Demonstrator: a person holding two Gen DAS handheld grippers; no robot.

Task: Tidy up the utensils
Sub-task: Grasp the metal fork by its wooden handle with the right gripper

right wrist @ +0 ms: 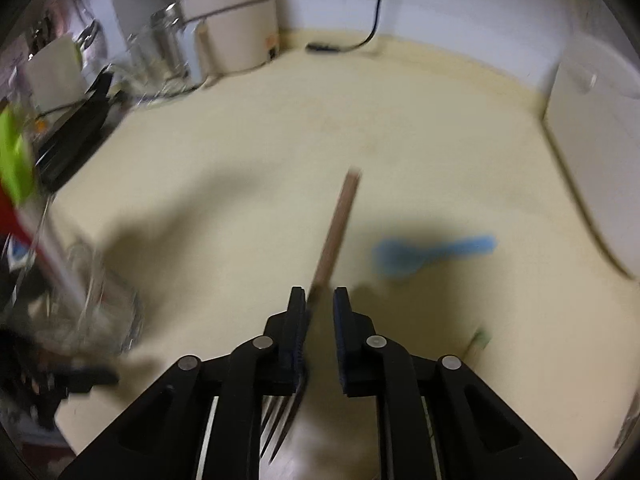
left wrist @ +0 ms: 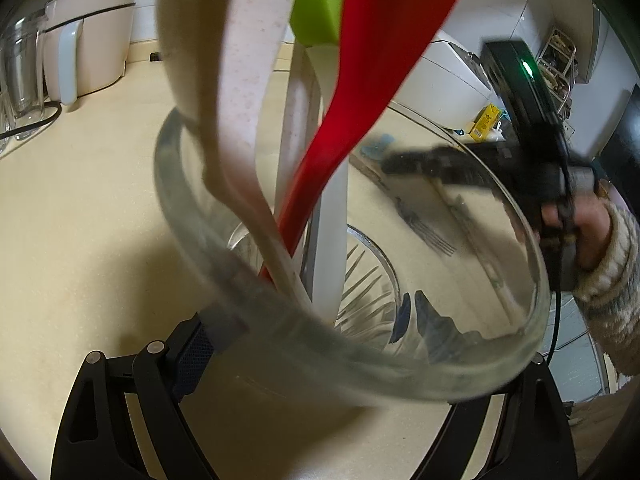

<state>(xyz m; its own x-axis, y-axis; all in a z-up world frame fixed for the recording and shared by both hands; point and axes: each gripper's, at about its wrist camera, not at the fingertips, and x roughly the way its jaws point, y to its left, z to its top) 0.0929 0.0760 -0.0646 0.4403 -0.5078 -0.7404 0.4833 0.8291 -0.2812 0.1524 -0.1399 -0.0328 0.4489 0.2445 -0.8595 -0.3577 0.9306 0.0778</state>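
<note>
Cream bench (right wrist: 248, 152) carries a blue spoon (right wrist: 432, 254) toward its right edge. Between the right gripper (right wrist: 320, 300) pads, not quite clamped, a fork (right wrist: 316, 300) leans against one pad, tines toward the camera. Left gripper (left wrist: 360, 344) clamps a glass jar (left wrist: 224, 248) of utensils

Bare counter (right wrist: 248, 152) centre, appliances (right wrist: 236, 28) apparently crowding back-left

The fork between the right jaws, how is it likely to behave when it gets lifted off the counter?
The fork looks stiff: its wooden handle runs straight. It may pivot, since the jaws stand near its middle, with the tines hanging behind them. The metal neck could be slippery; only one pad seems to touch it so far.
</note>
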